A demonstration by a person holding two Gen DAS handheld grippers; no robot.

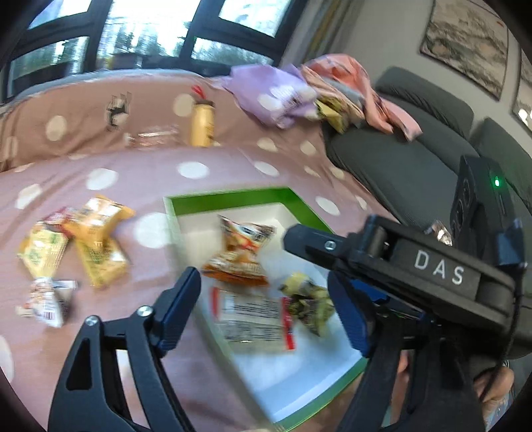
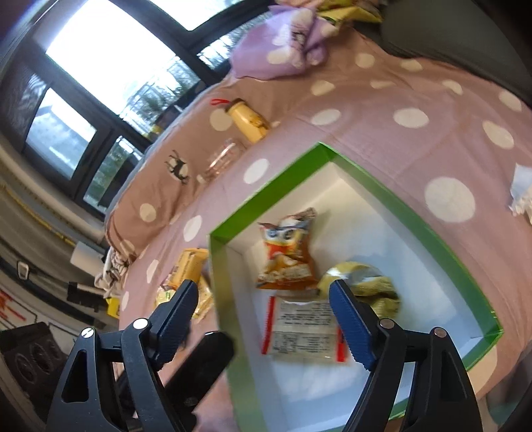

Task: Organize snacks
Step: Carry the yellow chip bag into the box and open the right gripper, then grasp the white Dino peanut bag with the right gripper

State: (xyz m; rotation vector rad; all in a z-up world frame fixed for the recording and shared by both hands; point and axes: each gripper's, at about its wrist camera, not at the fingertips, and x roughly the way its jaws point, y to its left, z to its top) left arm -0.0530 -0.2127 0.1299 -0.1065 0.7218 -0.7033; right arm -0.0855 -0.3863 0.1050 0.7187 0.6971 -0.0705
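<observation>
I'm looking at a pink polka-dot bedspread (image 1: 139, 176) under bright daylight. Beyond it stands a black-framed window (image 1: 139, 30). Beside the bedspread sits a dark grey sofa (image 1: 399, 159), and above the sofa a framed picture (image 1: 465, 43) hangs on a pale wall (image 1: 382, 36).

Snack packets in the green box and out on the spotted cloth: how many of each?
In the green box: 3 (orange packet, white red-edged packet, crumpled yellow-green packet)
Loose pile on the cloth: about 5, blurred and overlapping
Total: about 8
</observation>
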